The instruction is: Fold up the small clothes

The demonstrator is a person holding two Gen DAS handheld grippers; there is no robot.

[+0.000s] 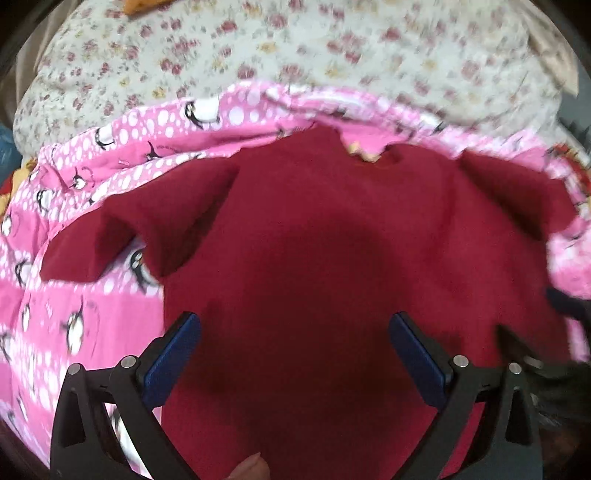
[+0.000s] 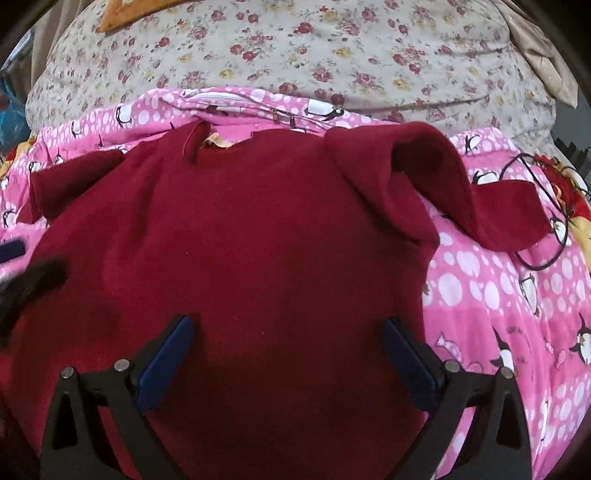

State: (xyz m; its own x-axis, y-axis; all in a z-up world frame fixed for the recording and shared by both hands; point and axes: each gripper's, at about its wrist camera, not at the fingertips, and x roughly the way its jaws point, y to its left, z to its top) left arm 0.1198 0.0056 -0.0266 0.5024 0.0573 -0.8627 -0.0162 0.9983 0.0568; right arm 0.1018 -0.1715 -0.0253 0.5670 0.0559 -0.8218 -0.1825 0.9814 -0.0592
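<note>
A dark red long-sleeved sweater (image 1: 314,240) (image 2: 240,240) lies spread face up on a pink penguin-print blanket (image 1: 74,314) (image 2: 498,295), collar away from me. Its left sleeve (image 1: 122,229) is bent out to the side. Its right sleeve (image 2: 436,177) is humped up and folded over itself. My left gripper (image 1: 295,325) hovers open over the sweater's lower left part, nothing between its blue pads. My right gripper (image 2: 284,328) hovers open over the lower right part, also empty. In the right wrist view the left gripper shows blurred at the left edge (image 2: 22,280).
A floral cream bedsheet (image 1: 295,44) (image 2: 295,55) covers the bed beyond the blanket. A black cable (image 2: 546,229) loops on the blanket right of the sleeve. An orange cloth (image 2: 118,14) lies at the far left. A fingertip (image 1: 251,467) shows at the bottom.
</note>
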